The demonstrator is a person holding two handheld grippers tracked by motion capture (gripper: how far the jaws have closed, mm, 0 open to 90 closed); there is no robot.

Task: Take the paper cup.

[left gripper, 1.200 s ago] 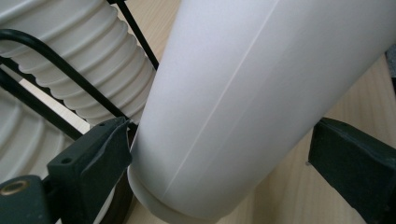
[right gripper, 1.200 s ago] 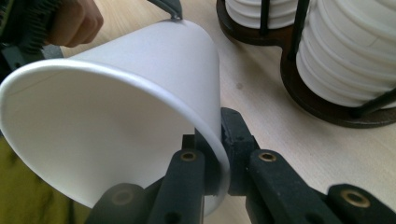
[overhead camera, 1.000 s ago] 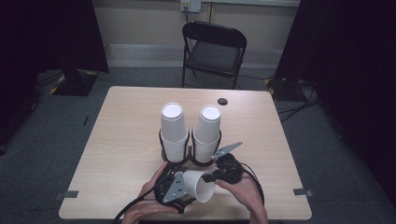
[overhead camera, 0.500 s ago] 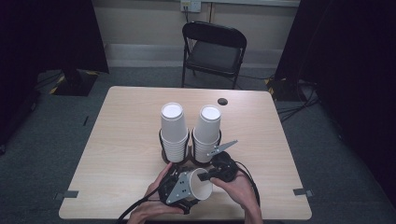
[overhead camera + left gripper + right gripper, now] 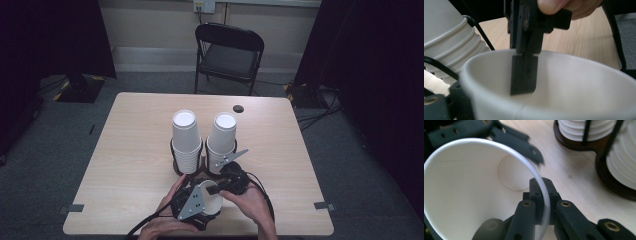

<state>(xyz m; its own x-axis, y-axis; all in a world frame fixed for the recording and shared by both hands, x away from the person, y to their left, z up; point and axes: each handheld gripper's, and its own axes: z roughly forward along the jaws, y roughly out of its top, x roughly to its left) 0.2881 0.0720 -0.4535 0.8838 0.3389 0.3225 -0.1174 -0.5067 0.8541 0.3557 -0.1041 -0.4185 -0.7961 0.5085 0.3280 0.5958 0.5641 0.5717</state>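
Paper cup (image 5: 212,202) lies on its side between our two hands at the near edge of the counter (image 5: 130,150), just in front of the wooden holder (image 5: 200,167) that carries two stacks of cups (image 5: 186,135). Our right claw (image 5: 541,202) is pinched together on the cup's rim, one jaw inside and one outside the thin wall, as the right gripper view shows plainly. Our left claw (image 5: 192,205) sits against the cup's other side; the left gripper view looks across the cup's open mouth (image 5: 564,82) at the right claw biting the far rim, but we cannot tell whether the left jaws are apart or pressing on the wall. We judge the step in hand to be passing or steadying this single cup so it can join a stack. To do it well, we should keep the rim pinch light, since a paper lip creases easily, and hold the cup's axis steady before either hand lets go. We should turn the cup mouth-down only once one claw has sure hold, then lift clear of the holder's wire uprights (image 5: 586,130) before coming down over the right stack (image 5: 223,132).
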